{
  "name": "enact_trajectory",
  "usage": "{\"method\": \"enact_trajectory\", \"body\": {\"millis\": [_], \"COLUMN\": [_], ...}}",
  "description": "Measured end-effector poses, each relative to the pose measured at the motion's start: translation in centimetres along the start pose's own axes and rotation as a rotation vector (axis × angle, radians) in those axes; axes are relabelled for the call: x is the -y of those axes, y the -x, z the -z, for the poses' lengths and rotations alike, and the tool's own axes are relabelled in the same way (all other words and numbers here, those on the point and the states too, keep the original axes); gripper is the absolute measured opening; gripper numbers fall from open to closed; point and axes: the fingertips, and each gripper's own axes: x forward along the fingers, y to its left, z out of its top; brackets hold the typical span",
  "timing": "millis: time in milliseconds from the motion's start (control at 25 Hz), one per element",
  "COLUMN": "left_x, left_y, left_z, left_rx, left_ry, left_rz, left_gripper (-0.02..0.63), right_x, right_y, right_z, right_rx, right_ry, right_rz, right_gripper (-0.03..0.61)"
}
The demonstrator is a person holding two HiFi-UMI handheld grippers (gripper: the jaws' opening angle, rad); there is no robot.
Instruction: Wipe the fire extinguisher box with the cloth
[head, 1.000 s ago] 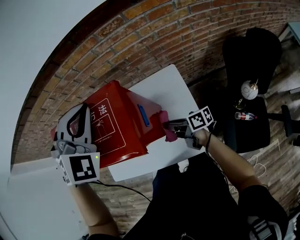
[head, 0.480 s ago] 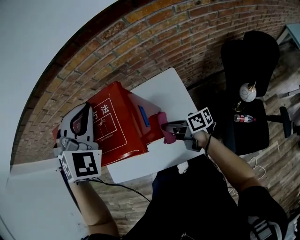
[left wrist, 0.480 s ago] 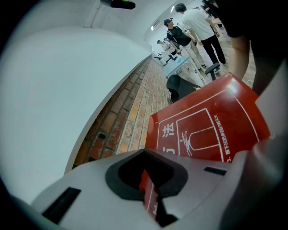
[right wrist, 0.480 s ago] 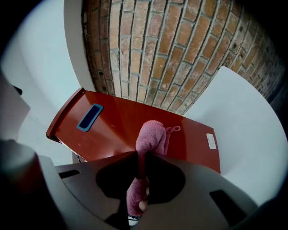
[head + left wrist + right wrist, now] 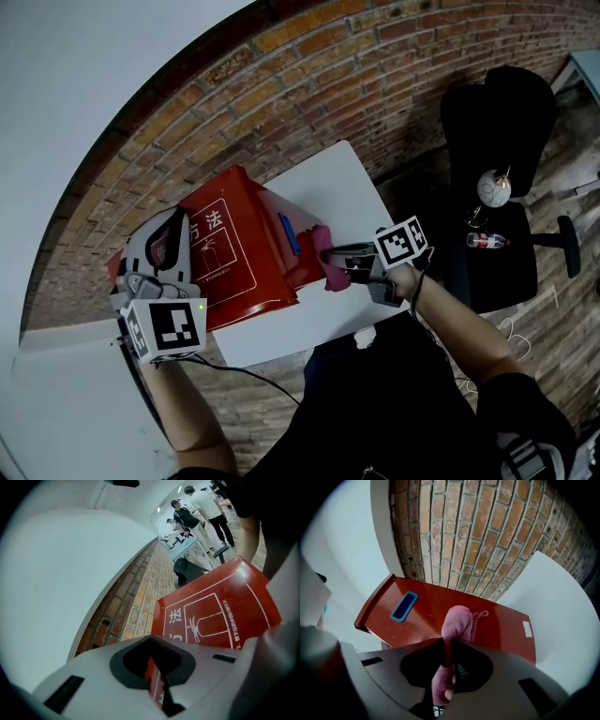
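Right gripper (image 5: 339, 262) is closed on the pink cloth (image 5: 328, 255), which lies against the right face of the red fire extinguisher box (image 5: 234, 258) at the counter's (image 5: 342, 183) left edge. Left gripper (image 5: 172, 230) is pinched shut on the box's left rim. A hard push could probably slide the box off this edge, or pull the cloth from the jaws. Its blue handle (image 5: 288, 232) stands beside the cloth, and a black chair (image 5: 497, 112) is well apart.

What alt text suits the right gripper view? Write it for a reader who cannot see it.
The right gripper, jaws shut on a pink cloth, holds it against the side of a red box near a blue handle. A brick wall stands behind, a white table at right.
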Motion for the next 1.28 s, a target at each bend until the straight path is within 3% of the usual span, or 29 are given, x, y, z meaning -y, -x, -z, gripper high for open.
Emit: {"method": "enact_trajectory", "body": {"millis": [1280], "left_x": [0.0], "left_y": [0.0], "left_z": [0.1], "left_rx": [0.0], "left_ry": [-0.003], "left_rz": [-0.003], "left_gripper": [0.02], "right_x": [-8.4], "right_y": [0.6], "right_z": [-1.8], "right_rx": [0.03], "right_ry": [0.038], "right_rz": [-0.098], "right_gripper": [0.061]}}
